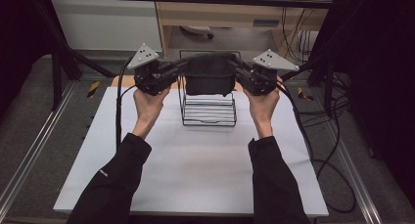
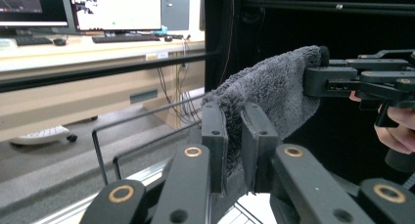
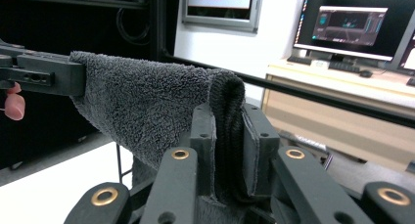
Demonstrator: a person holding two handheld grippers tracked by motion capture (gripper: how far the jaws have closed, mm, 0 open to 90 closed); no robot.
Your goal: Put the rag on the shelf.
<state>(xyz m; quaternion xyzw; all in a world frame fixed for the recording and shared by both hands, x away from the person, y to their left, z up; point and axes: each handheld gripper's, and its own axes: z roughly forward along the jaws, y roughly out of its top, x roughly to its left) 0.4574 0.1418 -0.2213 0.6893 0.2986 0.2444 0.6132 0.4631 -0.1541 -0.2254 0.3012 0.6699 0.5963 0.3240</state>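
White table (image 1: 195,175) | wire rack (image 1: 209,114) | both claws clamp dark towel (image 1: 209,75) above

Your way down is blocked by the wire rack (image 1: 208,109) directly under the towel (image 1: 209,75); bare table (image 1: 195,175) lies nearer you.

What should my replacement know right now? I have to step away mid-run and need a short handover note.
Left hand-held gripper: shut on one top end of the dark grey towel.
Right hand-held gripper: shut on the other end.
Towel: stretched between them, held above the black wire rack at the far middle of the white table.
Done: towel picked up and spread.
Left: probably lower it over the rack's top bar, then release both.
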